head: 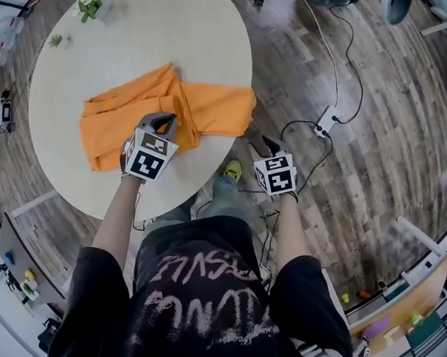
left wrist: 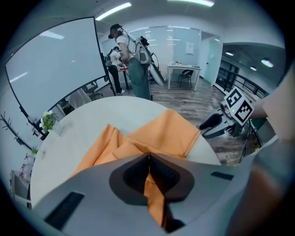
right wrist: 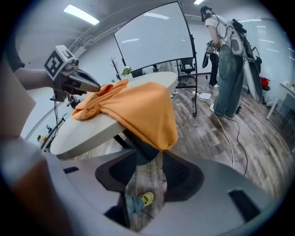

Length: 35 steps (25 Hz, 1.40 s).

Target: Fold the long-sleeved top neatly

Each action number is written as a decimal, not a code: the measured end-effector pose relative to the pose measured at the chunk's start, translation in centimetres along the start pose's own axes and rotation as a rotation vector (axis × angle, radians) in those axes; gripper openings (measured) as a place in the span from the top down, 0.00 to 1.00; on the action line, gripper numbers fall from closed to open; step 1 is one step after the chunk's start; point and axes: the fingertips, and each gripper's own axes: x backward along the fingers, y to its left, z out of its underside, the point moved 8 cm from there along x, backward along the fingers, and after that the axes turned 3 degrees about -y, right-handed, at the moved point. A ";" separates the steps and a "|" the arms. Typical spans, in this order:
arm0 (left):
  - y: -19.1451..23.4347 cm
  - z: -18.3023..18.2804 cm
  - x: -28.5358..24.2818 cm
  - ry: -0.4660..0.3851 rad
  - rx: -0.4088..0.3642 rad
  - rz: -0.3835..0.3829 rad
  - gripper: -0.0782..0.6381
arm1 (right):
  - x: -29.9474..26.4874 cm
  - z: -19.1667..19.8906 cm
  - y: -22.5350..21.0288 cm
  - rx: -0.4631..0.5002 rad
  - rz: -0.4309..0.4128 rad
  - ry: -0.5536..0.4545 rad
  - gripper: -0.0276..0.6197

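An orange long-sleeved top (head: 204, 107) lies bunched on the round white table (head: 162, 34), one end draped over the near right rim. My left gripper (head: 166, 125) sits on the cloth's near edge at its middle. In the left gripper view the jaws (left wrist: 148, 159) are shut, with a fold of the orange top (left wrist: 161, 133) pinched between the pads. My right gripper (head: 265, 145) hovers off the table, just below the rim. In the right gripper view it (right wrist: 150, 156) is open, with only floor between its pads. The hanging cloth (right wrist: 138, 108) is just ahead of it, not touching.
A small potted plant (head: 90, 5) stands at the table's far edge. A power strip (head: 327, 121) and cables lie on the wooden floor at right. The wearer's yellow shoe (head: 232, 170) is beneath the rim. A person (right wrist: 228, 69) stands further back beside a large white screen (right wrist: 152, 41).
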 end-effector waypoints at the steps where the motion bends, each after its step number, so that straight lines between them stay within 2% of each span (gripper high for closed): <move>1: -0.3 0.2 -0.3 0.012 -0.005 0.012 0.87 | -0.4 0.3 -0.1 -0.003 0.001 -0.003 0.67; 3: -0.8 0.7 -1.1 0.044 -0.011 0.027 0.87 | -1.5 0.8 -0.4 -0.010 0.003 -0.008 0.65; 5: -1.0 0.8 -1.1 0.041 -0.015 0.012 0.87 | -2.9 1.3 -0.7 -0.013 0.005 -0.014 0.64; 10: -0.6 -1.3 0.8 -0.079 -0.010 0.007 0.81 | -7.2 2.8 -2.6 -0.013 0.010 -0.020 0.61; 13: 0.8 -2.1 2.0 -0.132 -0.008 -0.052 0.81 | -9.7 3.5 -3.8 -0.026 0.011 -0.036 0.60; 18: 3.8 -1.3 1.4 -0.152 0.083 -0.143 0.81 | -13.8 3.8 -4.4 -0.010 -0.008 -0.047 0.57; 23: 3.7 -0.1 0.8 -0.138 0.067 -0.181 0.81 | -16.9 3.5 -4.6 0.040 -0.002 -0.101 0.54; 25: 3.5 0.7 1.0 -0.141 0.077 -0.185 0.81 | -17.1 3.3 -4.6 0.049 0.019 -0.129 0.59; 27: 3.9 1.2 1.3 -0.144 0.082 -0.191 0.81 | -17.0 2.6 -4.9 0.060 0.045 -0.151 0.72; 28: 4.0 1.4 1.5 -0.146 0.083 -0.194 0.81 | -16.8 2.3 -5.2 0.060 0.058 -0.155 0.75; 31: 4.1 1.9 2.0 -0.152 0.090 -0.190 0.81 | -15.4 2.2 -6.3 0.045 0.100 -0.155 0.81; 35: 4.5 2.6 2.6 -0.164 0.125 -0.188 0.81 | -12.1 1.8 -8.2 0.019 0.195 -0.163 0.83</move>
